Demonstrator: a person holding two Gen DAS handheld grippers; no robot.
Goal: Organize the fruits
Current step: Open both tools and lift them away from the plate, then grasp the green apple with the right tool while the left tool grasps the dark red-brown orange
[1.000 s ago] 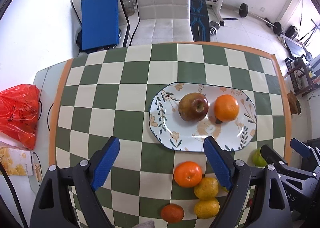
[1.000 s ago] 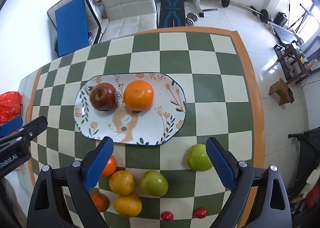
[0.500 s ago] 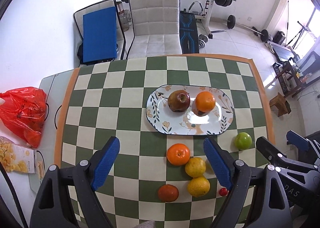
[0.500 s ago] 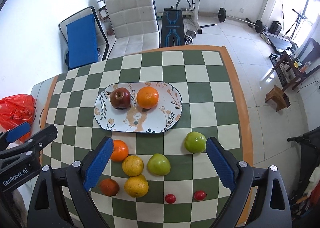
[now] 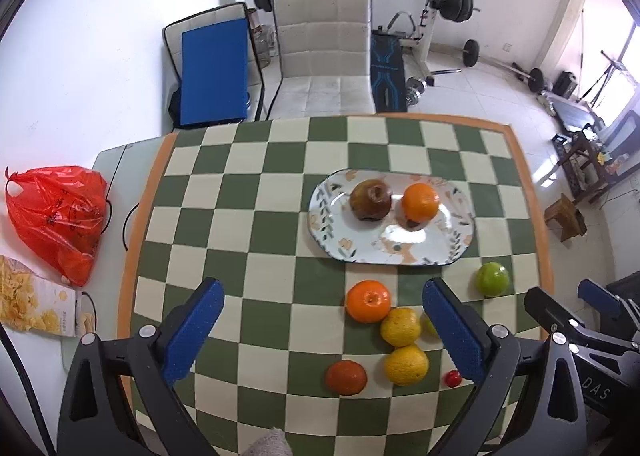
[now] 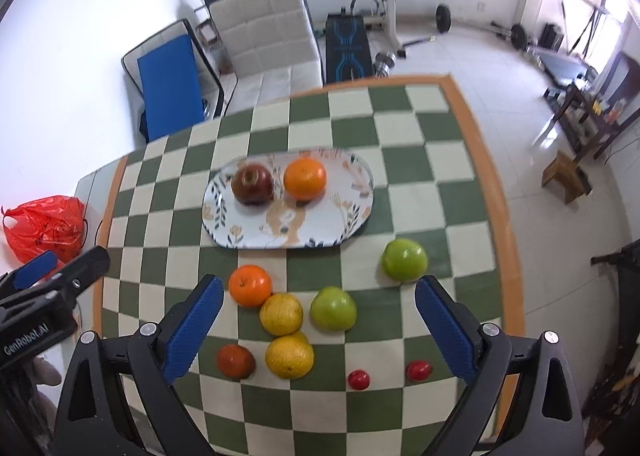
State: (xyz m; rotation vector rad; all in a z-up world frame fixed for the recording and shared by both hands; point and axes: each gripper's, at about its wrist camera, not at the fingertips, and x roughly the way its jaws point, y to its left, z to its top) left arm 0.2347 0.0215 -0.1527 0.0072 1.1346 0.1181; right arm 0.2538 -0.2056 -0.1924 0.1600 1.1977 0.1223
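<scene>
Both grippers were held above the bench (image 6: pixel 460 160), well apart from the fruit, so a pause between two placements was judged. The left gripper (image 5: pixel 320 320) and the right gripper (image 6: pixel 318 320) were seen with fingers spread wide, and nothing was held. On the plate (image 6: pixel 352 212) a red apple (image 6: pixel 253 184) and an orange (image 6: pixel 305 179) were already placed side by side. Loose fruit was left near the front edge: an orange (image 6: pixel 251 285), two yellow citrus touching each other (image 6: pixel 281 314), two green apples (image 6: pixel 333 308) and small red fruits (image 6: pixel 358 379). For the next move, one gripper would probably need to be lowered around one loose fruit.
</scene>
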